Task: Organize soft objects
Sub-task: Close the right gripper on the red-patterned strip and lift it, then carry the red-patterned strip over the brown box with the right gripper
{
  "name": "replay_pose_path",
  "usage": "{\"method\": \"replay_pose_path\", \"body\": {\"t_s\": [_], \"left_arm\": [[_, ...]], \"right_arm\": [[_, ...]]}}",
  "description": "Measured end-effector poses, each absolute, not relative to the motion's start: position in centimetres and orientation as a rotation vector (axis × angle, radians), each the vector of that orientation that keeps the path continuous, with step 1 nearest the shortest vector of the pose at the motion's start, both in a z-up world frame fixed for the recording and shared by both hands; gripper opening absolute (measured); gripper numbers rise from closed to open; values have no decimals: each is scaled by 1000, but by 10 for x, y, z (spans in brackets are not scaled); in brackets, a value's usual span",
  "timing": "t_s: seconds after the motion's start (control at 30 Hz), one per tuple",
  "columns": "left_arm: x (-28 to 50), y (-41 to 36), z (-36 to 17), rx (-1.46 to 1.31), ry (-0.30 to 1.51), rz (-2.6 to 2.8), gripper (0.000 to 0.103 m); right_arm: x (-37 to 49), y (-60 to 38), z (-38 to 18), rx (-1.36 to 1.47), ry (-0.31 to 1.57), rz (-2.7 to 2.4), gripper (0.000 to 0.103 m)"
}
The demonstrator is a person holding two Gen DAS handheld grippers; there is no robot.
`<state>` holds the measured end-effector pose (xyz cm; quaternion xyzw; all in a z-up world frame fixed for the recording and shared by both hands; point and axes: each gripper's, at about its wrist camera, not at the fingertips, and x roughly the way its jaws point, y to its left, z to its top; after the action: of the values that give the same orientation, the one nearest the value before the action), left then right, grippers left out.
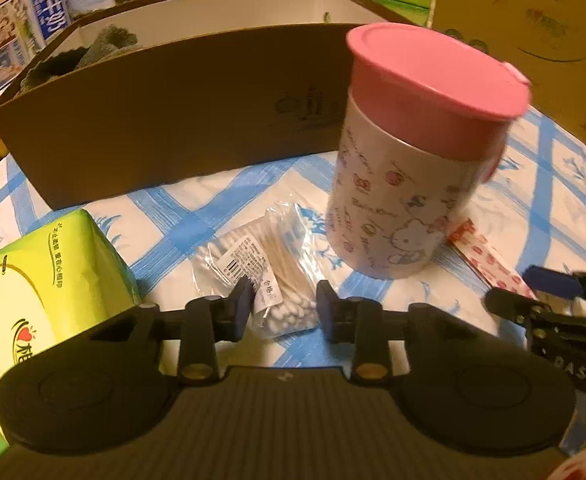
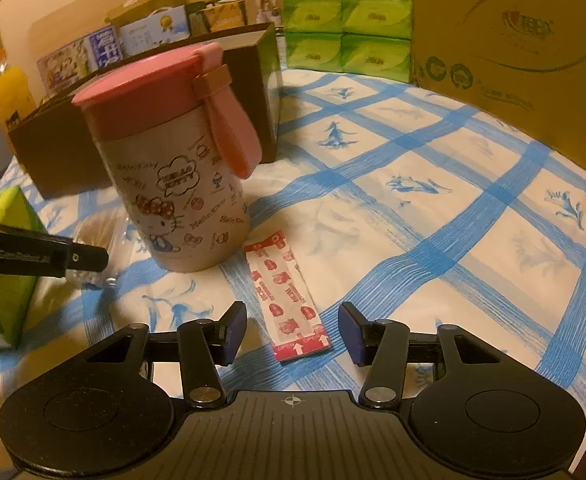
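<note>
On the blue-checked counter (image 2: 433,208), biggest first: long brown box (image 1: 165,128) at the back, grey knit stuff showing inside at its left end; green tissue pack (image 1: 41,292) at the left; pink-lidded cup (image 1: 421,152) upright in the middle; clear bag of cotton swabs (image 1: 269,264) just left of the cup; red-printed sachet (image 2: 289,304) flat, just right of it. Left tongs (image 1: 283,310) partly closed around the near end of the swab bag, can't tell if actually pinching. Right tongs (image 2: 293,334) open, straddling the sachet's near end, not touching.
</note>
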<state>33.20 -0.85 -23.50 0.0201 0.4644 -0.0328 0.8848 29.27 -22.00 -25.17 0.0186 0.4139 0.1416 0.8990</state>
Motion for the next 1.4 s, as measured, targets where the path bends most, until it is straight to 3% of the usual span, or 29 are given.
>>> {"method": "replay_pose_path", "body": {"t_s": [0.2,0.33,0.57,1.4], "left_arm": [[318,-8,-228,48,956,-109,29],[310,-9,-221,54,941,-132,29],[300,-8,-208,54,924,-148,29],[254,14,-115,58,736,-117,29]], "right_arm": [[290,-210,-255,-56,849,311,51],[289,-206,-254,-90,850,336,29],[285,-206,-248,-91,858,339,23],[250,-226,-122,-38,627,372,22]]}}
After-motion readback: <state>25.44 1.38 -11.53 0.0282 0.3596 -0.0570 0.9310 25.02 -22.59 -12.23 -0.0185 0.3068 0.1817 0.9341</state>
